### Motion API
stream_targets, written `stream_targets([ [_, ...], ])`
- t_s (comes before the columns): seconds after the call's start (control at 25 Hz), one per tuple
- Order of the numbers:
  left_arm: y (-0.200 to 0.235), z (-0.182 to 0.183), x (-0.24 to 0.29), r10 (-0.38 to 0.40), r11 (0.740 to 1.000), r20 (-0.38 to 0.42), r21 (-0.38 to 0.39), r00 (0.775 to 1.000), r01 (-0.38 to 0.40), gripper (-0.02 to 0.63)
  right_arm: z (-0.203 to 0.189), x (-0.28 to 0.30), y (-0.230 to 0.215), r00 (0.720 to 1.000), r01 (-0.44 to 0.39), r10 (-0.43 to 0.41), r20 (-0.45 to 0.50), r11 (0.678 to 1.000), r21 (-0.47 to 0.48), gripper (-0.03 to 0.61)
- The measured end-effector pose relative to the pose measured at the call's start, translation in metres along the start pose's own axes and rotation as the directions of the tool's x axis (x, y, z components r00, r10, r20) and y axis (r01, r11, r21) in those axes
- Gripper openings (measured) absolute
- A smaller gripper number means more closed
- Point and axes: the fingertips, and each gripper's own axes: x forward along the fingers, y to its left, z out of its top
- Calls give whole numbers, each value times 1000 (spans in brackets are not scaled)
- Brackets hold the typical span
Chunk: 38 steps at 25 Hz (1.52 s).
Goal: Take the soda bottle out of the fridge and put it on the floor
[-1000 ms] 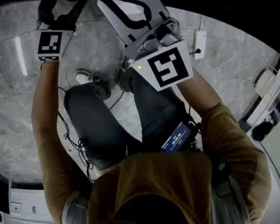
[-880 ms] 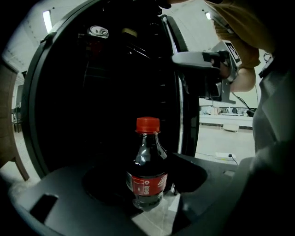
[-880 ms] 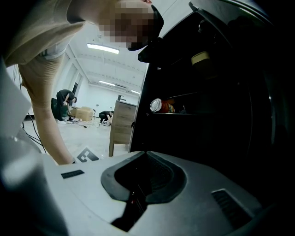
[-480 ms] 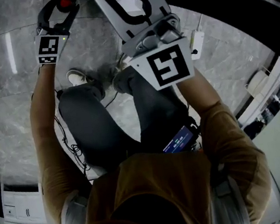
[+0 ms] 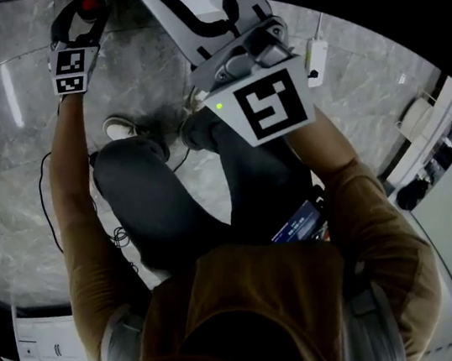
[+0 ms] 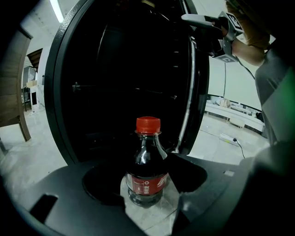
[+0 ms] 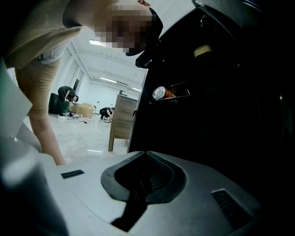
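The soda bottle [image 6: 146, 161], dark cola with a red cap and red label, stands upright between the black jaws of my left gripper [image 6: 147, 186], which is shut on it. Pale marble floor shows just under its base; I cannot tell whether it touches. In the head view its red cap [image 5: 89, 6] sits between the left gripper's fingers [image 5: 65, 22] at top left. The open fridge [image 6: 129, 69] is dark behind the bottle. My white right gripper [image 7: 146, 153] is shut on nothing, held up by the fridge door [image 7: 221, 92].
A can [image 7: 160, 92] and a capped bottle [image 7: 203, 50] sit in the fridge door shelves. The person's shoes [image 5: 120, 127], cables [image 5: 120, 235] and a power strip [image 5: 315, 63] lie on the floor. A wooden table [image 7: 122, 120] stands behind.
The left gripper has sunk toward the floor with the bottle, shrinking and shifting toward the top left of the head view. The right gripper has stayed where it was.
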Motion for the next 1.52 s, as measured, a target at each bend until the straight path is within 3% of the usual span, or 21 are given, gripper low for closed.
stream_targets([
  [0.2,3,-22,12,11,999,-34,-33,999,-12,291,-5,1,2,1000,15,-15,-12,1000,18,2],
  [0.52,2,-61,34,52,986,-76,-154,996,-63,290,-20,3,5,999,-11,12,-36,1000,14,2],
  [0.88,-6,-103,26,34,980,-151,-189,988,-62,291,-29,6,10,999,-18,21,-39,998,55,2],
  [1.08,-19,-109,36,-18,989,-214,-150,977,-14,291,-31,5,15,998,-46,49,-48,998,52,2],
  [1.2,-20,-121,38,-33,982,-244,-188,969,-14,291,-35,2,13,998,-37,40,-58,998,56,2],
  [1.32,-13,-125,36,-9,977,-224,-208,975,-38,328,-43,0,13,997,-25,30,-72,997,68,2],
  [1.52,-13,-104,35,16,938,-115,-342,993,-55,341,-53,-6,15,994,-25,34,-100,996,87,2],
])
